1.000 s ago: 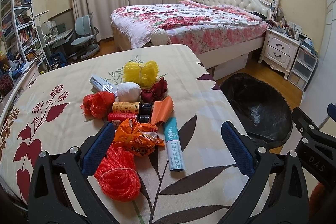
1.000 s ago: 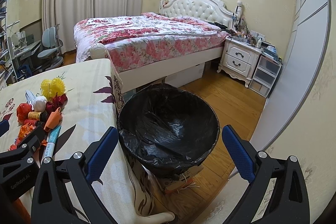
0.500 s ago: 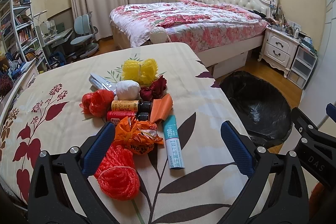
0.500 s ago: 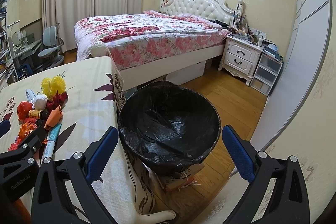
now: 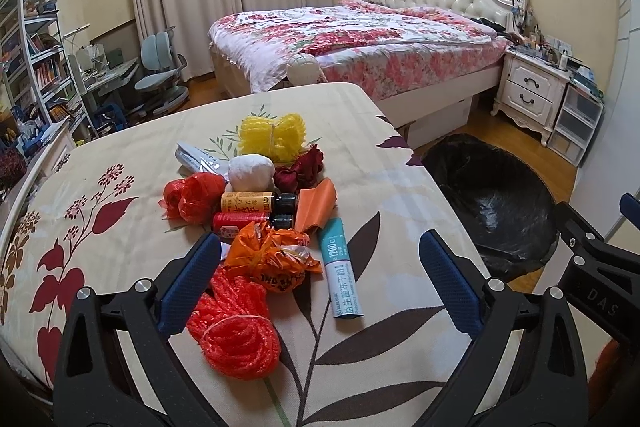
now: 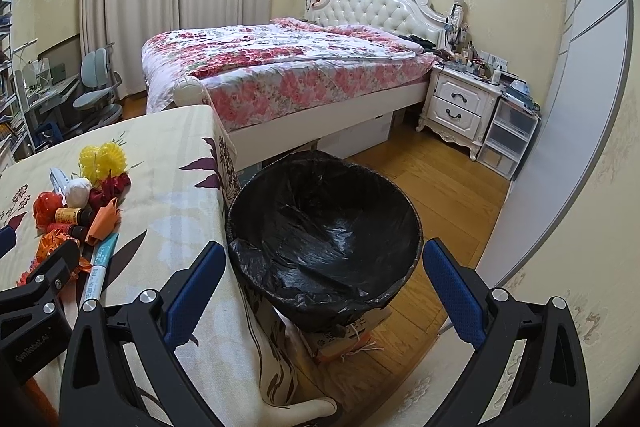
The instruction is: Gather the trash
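Note:
A heap of trash lies on the floral-cloth table [image 5: 120, 155]: an orange net bundle [image 5: 234, 331], a crumpled orange wrapper [image 5: 272, 259], a teal-and-white tube [image 5: 342, 271], two small bottles [image 5: 256, 211], a red net ball [image 5: 194, 197], a white paper wad [image 5: 252, 173], a yellow net [image 5: 274, 137] and dark red flowers [image 5: 304, 169]. My left gripper [image 5: 320, 283] hangs open just above the near end of the heap, holding nothing. My right gripper [image 6: 320, 291] is open and empty over the near rim of the black-lined trash bin [image 6: 324, 227], which stands beside the table's right edge.
A bed [image 6: 288, 67] with a floral quilt stands behind the table and bin. A white nightstand [image 6: 460, 107] and plastic drawers [image 6: 508, 139] are at the right wall. A desk chair [image 5: 160, 67] and shelves [image 5: 32, 39] are at the left. Wooden floor surrounds the bin.
Both grippers have barely shifted; the views drift slightly and the trash heap and bin stay where they were. Both remain open.

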`<state>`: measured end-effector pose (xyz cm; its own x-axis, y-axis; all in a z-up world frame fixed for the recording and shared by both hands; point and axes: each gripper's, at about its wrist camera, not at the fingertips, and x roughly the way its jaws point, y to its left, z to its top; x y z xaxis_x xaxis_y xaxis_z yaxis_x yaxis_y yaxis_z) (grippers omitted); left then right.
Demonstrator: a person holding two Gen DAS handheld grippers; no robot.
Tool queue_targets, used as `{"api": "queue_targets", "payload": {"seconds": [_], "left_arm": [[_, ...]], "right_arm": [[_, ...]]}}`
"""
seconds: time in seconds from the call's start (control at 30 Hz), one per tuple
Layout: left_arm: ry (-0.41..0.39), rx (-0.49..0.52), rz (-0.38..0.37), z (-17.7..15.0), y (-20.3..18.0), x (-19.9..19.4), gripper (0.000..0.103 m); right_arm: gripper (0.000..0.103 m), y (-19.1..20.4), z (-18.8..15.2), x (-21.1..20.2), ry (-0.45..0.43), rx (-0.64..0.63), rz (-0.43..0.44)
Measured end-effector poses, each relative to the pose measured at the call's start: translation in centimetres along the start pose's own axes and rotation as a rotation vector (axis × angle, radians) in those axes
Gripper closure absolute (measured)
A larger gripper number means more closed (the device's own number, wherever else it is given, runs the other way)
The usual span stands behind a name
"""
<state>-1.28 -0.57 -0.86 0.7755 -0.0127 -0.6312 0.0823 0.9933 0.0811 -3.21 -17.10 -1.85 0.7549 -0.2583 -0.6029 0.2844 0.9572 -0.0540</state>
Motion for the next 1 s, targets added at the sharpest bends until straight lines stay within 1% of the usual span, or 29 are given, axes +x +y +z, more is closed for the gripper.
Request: {"api": "queue_targets", "payload": {"seconds": [0.17, 0.2, 0.23, 0.33, 0.4, 0.43, 0.47, 0.53, 0.7, 1.0], "left_arm": [[0.018, -0.008, 0.02, -0.6, 2.2, -0.4, 0.007], [0.027, -0.015, 0.022, -0.9, 2.8, -0.4, 0.009], [0.034, -0.021, 0.026, -1.1, 3.3, -0.4, 0.013], [0.046, -0.033, 0.042, -1.7, 4.9, -0.6, 0.014], [0.046, -0.037, 0.06, -2.1, 5.9, -0.9, 0.014], [0.047, -0.04, 0.066, -2.3, 6.4, -1.0, 0.014], [0.048, -0.044, 0.069, -2.5, 6.8, -1.2, 0.014], [0.052, -0.058, 0.073, -2.8, 7.7, -1.6, 0.014], [0.064, -0.076, 0.076, -3.3, 8.5, -1.9, 0.014], [0.074, -0.05, 0.043, -3.5, 6.8, -0.6, 0.013]], "right_arm": [[0.007, 1.1, 0.0, -0.2, 0.011, -0.028, 0.03], [0.007, 1.4, 0.0, -0.3, 0.011, -0.035, 0.036], [0.007, 1.7, 0.1, -0.4, 0.011, -0.041, 0.04], [0.008, 2.7, -0.1, -0.9, 0.007, -0.062, 0.058], [0.02, 3.1, 0.1, -1.1, 0.007, -0.072, 0.068], [0.031, 3.4, 0.1, -1.2, 0.01, -0.078, 0.07], [0.033, 3.6, 0.1, -1.2, 0.018, -0.082, 0.08], [0.033, 3.8, 0.0, -1.2, 0.028, -0.079, 0.103], [0.033, 4.0, -0.1, -1.2, 0.038, -0.078, 0.116], [0.032, 4.3, -0.6, -0.9, 0.06, -0.07, 0.142]]}}
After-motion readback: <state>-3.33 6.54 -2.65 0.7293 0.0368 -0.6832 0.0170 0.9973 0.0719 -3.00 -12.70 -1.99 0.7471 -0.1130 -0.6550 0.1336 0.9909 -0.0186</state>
